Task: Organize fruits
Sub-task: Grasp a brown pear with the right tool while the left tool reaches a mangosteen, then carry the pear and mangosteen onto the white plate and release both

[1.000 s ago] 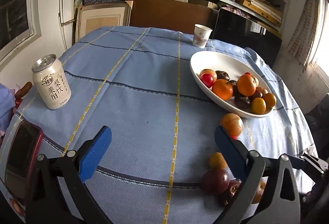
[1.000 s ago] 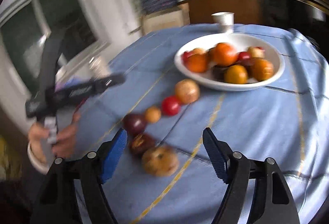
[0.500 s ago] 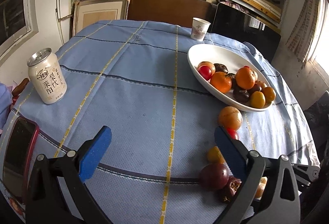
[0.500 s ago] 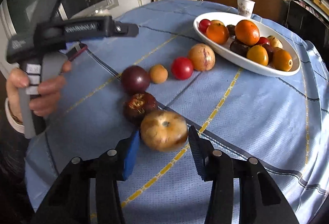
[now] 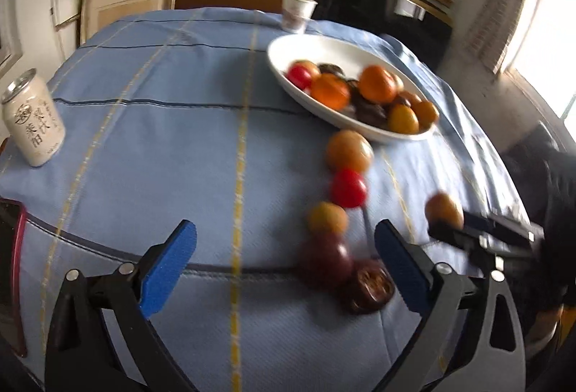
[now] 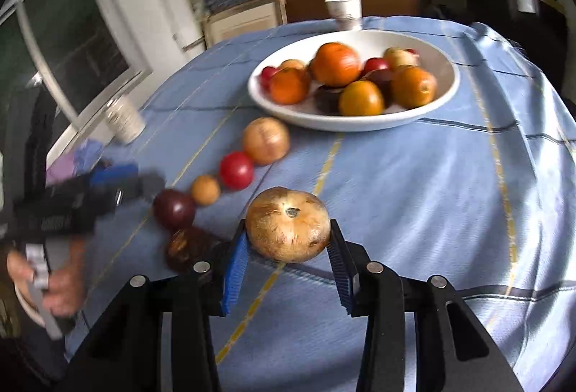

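Fruits are split between the white bowl (image 6: 354, 120) on the blue-clothed worktop (image 6: 432, 183) and a curved row of five loose pieces leading away from its rim. The russet fruit (image 6: 288, 224), which lay at the near end of that row half a second ago, now sits clenched in our right claw (image 6: 288, 248) and looks lifted clear; we judge it is bound for the bowl. Our left claw (image 5: 284, 258) hangs spread and empty over the cloth, jaws easing inward. Only the left view shows the drink can (image 5: 32, 118); only the right shows the hand (image 6: 54, 280) holding the left tool.
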### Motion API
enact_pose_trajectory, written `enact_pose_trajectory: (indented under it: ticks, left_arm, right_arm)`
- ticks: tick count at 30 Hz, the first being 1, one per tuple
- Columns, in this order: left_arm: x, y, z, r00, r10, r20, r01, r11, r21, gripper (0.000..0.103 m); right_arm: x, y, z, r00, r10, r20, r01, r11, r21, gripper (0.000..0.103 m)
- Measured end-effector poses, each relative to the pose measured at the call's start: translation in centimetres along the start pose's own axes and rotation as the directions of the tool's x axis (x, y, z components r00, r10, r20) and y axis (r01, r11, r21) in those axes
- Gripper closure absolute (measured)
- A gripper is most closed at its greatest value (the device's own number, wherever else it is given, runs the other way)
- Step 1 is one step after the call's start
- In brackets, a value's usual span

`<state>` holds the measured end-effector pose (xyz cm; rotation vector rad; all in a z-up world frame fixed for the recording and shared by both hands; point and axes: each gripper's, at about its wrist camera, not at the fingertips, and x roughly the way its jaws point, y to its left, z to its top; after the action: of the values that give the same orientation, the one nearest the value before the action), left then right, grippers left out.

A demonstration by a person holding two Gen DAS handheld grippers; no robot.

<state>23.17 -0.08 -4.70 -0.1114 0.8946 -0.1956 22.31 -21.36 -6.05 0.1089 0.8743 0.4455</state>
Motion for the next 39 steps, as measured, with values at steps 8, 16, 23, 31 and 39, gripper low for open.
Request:
enact_pose_trajectory:
  ticks: [8,16,23,31,39]
  left_arm:
    - [1.2,-2.0,-1.3,0.998,-0.017,-0.055,0.023,0.994,0.104,0.040]
    - [1.2,-1.6,-1.2,0.997,-0.033,-0.063,0.039,0.995,0.087,0.051]
    - [1.3,-1.7,-1.2,0.998,-0.031,-0.062,0.037,0.995,0.093,0.054]
    - [1.2,-2.6,-1.4,0.998,-0.022,-0.051,0.029,0.990,0.137,0.066]
    - [1.1,-2.7,-1.5,0.999,-0.020,-0.047,0.026,0.990,0.139,0.067]
  right_arm:
    - [0.1,-1.3,0.3,1.000,-0.012,-0.001,0.012,0.998,0.060,0.060]
    - [0.3,-0.4,0.0,1.000,-0.021,-0.016,0.021,1.000,0.017,0.060]
    - [0.2,-0.6,0.1,1.000,-0.028,-0.014,0.028,0.999,0.026,0.060]
    - [0.3,-0.9,0.0,1.000,0.002,-0.018,-0.001,0.998,0.055,0.060]
    - [0.1,-0.9,0.0,1.000,-0.004,-0.007,0.004,0.999,0.055,0.060]
